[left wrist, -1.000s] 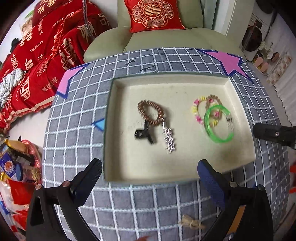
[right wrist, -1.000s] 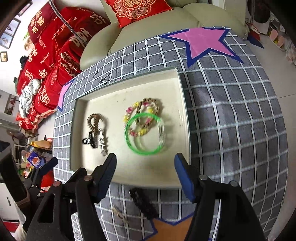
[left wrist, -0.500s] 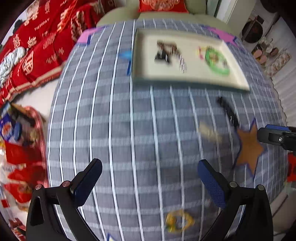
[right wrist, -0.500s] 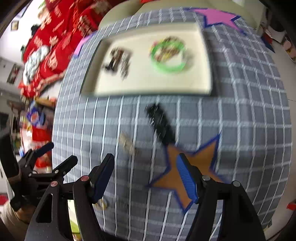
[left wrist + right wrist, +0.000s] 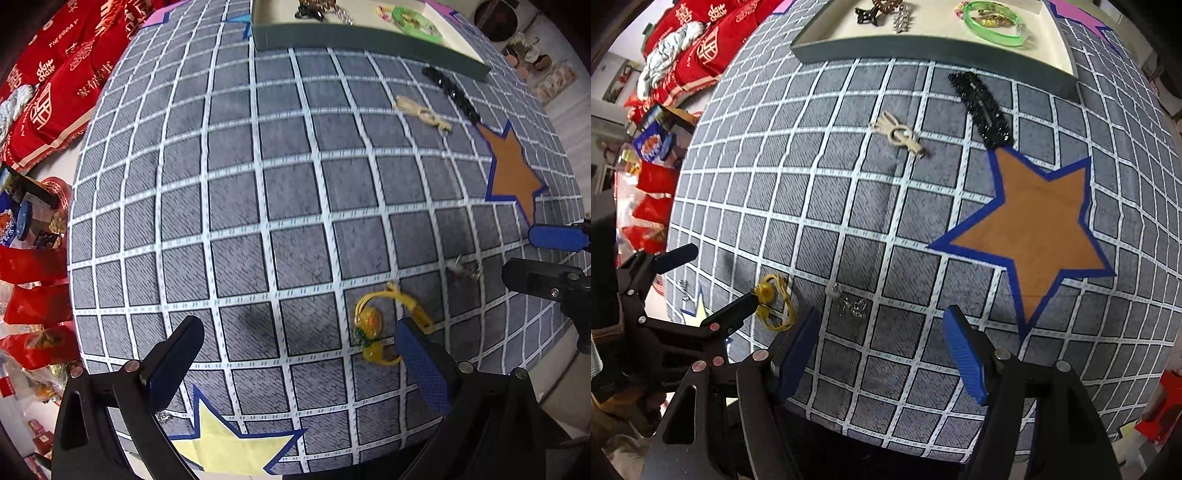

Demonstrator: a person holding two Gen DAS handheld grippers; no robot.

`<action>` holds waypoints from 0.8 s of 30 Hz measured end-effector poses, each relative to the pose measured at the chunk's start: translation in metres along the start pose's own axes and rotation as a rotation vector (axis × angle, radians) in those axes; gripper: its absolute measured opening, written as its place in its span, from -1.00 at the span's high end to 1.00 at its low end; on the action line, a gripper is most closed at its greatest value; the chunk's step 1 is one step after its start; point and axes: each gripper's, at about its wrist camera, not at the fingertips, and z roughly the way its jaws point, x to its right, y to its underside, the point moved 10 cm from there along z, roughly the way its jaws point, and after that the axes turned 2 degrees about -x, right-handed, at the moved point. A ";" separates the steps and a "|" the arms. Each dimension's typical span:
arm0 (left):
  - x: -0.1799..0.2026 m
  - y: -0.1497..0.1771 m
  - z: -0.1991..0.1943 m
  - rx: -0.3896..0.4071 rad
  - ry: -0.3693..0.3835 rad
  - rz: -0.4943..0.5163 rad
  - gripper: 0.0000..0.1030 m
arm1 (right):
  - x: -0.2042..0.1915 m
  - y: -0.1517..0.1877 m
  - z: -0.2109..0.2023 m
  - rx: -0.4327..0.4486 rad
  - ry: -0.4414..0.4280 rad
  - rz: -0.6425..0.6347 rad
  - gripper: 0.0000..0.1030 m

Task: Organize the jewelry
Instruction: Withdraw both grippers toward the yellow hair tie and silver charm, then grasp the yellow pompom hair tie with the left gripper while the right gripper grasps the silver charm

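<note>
Your left gripper [image 5: 299, 363] hangs above the near part of the grey checked cloth [image 5: 258, 206] with its jaws spread wide and nothing between them. Its right finger sits just beside a yellow pendant on a cord [image 5: 373, 325], which lies flat on the cloth; whether the finger touches the cord is hard to tell.

Your right gripper [image 5: 882, 347] is also parted, empty, over the cloth to the right of the left one. A small silver piece [image 5: 854, 305] lies on the cloth just beyond its left finger, apart from the pads.

Further out, a beige hair clip [image 5: 899, 134] and a black beaded barrette [image 5: 984, 110] rest near the orange star [image 5: 1041, 225]. At the far edge stands the tray [image 5: 923, 51], holding a green bangle [image 5: 991, 22], a bead bracelet, a black clip [image 5: 868, 16] and a silver trinket [image 5: 901, 16].
</note>
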 end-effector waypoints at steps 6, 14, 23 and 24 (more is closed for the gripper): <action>-0.001 0.008 0.011 -0.003 0.003 0.005 -1.00 | -0.011 0.006 0.012 -0.012 0.008 -0.031 -0.28; 0.017 0.016 0.040 0.001 -0.029 0.037 -0.95 | -0.015 0.005 0.022 -0.032 0.016 -0.052 -0.14; 0.022 0.025 0.055 0.012 -0.018 0.041 -0.85 | -0.028 0.001 0.039 -0.029 0.050 -0.081 0.01; 0.021 0.027 0.051 0.012 -0.009 0.039 -0.83 | -0.031 0.001 0.040 -0.028 0.060 -0.090 0.03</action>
